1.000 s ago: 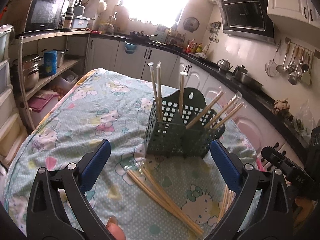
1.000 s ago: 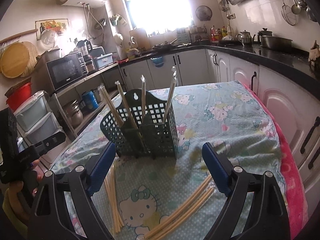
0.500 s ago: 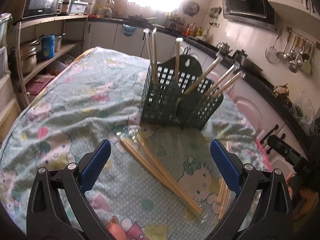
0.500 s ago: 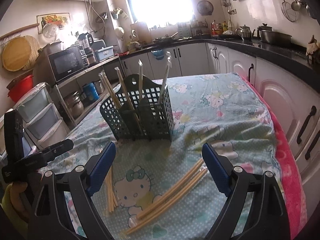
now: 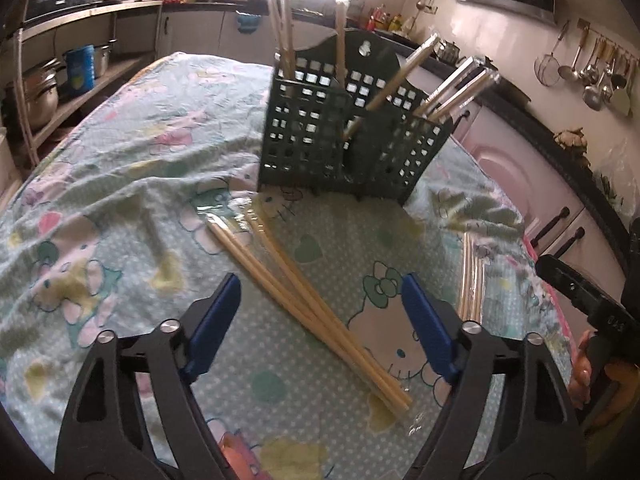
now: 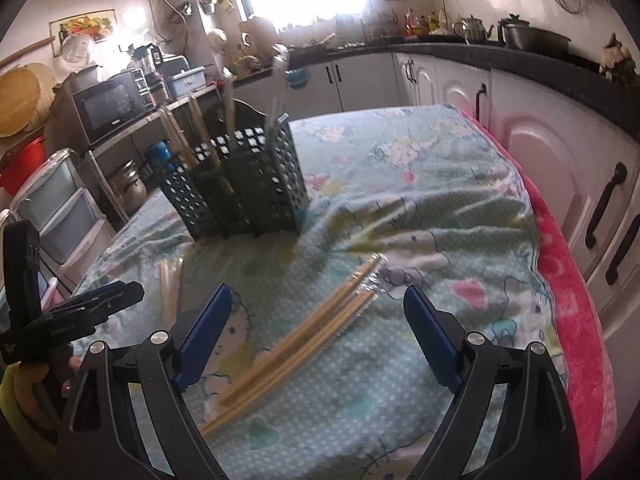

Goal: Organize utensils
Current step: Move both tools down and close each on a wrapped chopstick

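Observation:
A dark green perforated utensil holder stands on the Hello Kitty cloth with several wrapped chopstick pairs upright in it; it also shows in the right wrist view. My left gripper is open and empty, just above a bundle of wrapped chopsticks lying diagonally between its blue fingers. My right gripper is open and empty over another bundle of wrapped chopsticks. That second bundle shows at the right in the left wrist view. The first bundle shows at the left in the right wrist view.
The table carries a pale green cartoon cloth with a pink towel edge on the right. White cabinets and a black counter run close along the right. Shelves with pots and plastic drawers stand to the left.
Both grippers have tilted down and come lower toward the cloth. Each now has a chopstick bundle between its open fingers. The holder and chopsticks have not moved.

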### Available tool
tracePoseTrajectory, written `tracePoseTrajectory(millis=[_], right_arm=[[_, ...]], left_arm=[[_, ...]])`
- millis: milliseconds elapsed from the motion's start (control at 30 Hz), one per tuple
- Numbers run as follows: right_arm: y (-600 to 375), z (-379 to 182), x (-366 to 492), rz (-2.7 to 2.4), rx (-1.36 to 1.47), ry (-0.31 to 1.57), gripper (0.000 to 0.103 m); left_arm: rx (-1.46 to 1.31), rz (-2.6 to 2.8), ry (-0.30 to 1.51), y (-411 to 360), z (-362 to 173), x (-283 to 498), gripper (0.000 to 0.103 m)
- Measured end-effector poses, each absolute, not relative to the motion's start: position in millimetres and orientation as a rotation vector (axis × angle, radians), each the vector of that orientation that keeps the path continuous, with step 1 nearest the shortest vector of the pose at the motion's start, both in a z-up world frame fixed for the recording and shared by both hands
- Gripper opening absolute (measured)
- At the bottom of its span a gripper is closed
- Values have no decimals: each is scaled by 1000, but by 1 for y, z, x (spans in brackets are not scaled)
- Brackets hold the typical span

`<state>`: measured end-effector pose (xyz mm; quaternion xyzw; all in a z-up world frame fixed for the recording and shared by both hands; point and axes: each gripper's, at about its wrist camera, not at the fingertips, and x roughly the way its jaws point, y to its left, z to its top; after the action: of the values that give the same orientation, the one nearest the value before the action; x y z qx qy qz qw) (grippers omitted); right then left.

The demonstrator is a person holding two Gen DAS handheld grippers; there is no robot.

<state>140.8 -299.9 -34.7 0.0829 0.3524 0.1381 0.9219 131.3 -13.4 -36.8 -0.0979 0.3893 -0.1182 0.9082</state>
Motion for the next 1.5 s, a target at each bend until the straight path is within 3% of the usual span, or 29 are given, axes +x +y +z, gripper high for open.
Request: tracePoseTrajectory(millis=[133, 233, 433, 900, 967, 1033, 1133, 1233, 1500], right_arm=[[-301, -49, 151, 278, 178, 778, 70], [-304, -61, 161, 282, 213, 823, 55], [-309, -77, 178, 292, 281, 896, 38], [-318, -94, 200, 288, 343, 948, 33], [-319, -95, 203, 287, 352, 953, 30], [-320, -97, 206, 285, 359, 955, 27], [-323, -99, 210, 282, 365, 955, 21], [-326, -99, 211, 284, 373, 949, 16], [-333, -91, 204, 296, 400, 913, 14]], left_arm=[[-235, -267, 830, -16, -41, 144, 64], [-271, -259, 860, -10, -45, 157, 49], [-304, -213, 908, 3, -51, 181, 47], [-256, -140, 983, -6, -67, 224, 44], [-250, -126, 982, -6, -66, 229, 36], [-226, -93, 983, -6, -68, 235, 19], [-239, -88, 987, -3, -70, 240, 18], [-231, -78, 984, -4, -69, 243, 6], [-261, -143, 939, -8, -50, 232, 1]])
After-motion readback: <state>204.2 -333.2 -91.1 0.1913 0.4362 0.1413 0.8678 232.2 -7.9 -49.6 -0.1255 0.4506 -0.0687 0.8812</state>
